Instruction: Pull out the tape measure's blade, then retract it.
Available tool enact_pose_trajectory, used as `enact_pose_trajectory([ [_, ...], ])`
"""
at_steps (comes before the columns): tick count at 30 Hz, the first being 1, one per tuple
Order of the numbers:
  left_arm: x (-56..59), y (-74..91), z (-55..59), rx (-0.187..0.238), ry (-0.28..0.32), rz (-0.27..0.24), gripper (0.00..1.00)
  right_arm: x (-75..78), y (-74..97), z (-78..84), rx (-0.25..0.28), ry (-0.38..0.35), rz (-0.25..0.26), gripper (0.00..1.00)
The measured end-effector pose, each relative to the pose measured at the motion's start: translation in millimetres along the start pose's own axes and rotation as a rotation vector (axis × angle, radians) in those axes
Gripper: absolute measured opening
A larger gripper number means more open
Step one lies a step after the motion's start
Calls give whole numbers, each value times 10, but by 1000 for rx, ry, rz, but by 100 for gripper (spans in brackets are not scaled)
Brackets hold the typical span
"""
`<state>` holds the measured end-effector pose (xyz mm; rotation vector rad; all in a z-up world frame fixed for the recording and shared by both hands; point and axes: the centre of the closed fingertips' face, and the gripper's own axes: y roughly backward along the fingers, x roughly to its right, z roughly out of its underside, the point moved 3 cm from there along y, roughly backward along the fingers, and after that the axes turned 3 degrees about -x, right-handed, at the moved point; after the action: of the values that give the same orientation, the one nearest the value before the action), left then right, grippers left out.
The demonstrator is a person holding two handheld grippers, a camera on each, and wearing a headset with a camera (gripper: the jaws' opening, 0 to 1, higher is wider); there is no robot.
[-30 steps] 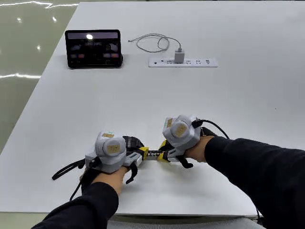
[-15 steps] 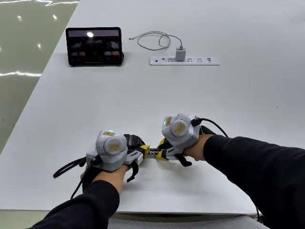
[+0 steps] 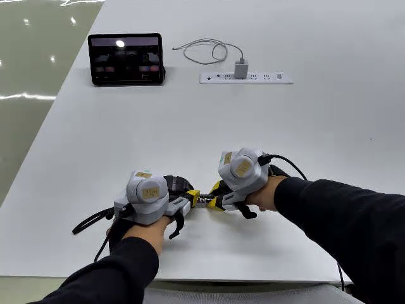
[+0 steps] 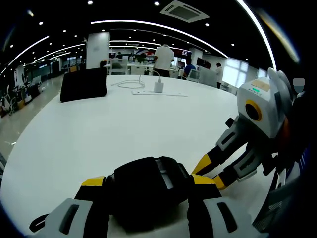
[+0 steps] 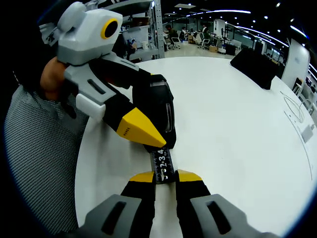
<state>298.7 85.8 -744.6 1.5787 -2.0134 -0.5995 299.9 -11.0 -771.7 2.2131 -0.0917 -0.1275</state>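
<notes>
1. The tape measure (image 4: 146, 188), a black case, lies on the white table (image 3: 266, 133) close to the table's near edge, between the two grippers.
2. The left gripper (image 3: 190, 199) comes in from the left. Its yellow-tipped jaws press against the two sides of the case and clamp it.
3. A short stretch of the blade (image 5: 162, 161) sticks out of the case toward the right, low over the table. Printed numbers are readable on it in the right gripper view.
4. The right gripper (image 5: 165, 176) comes in from the right. Its jaws are pinched together on the free end of the blade, just beside the case.
5. The tips of the two grippers are near each other, with the short length of blade between them.
6. At the far left of the table a dark tablet (image 3: 126, 59) stands upright.
7. To the right of the tablet lies a white power strip (image 3: 272, 78) with a charger (image 3: 240, 68) plugged into it. A looped cable (image 3: 202, 50) lies just beyond.
</notes>
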Motion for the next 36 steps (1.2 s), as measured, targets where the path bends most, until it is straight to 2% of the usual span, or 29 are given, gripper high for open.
enact_pose_trajectory([
  [7,1,-8,5,3,-1,13,60,-16,-15,-12,21,-37,-2,11],
  [36,5,-1,8,-6,1,21,60,-47,-112,-150,43,-10,-12,11],
])
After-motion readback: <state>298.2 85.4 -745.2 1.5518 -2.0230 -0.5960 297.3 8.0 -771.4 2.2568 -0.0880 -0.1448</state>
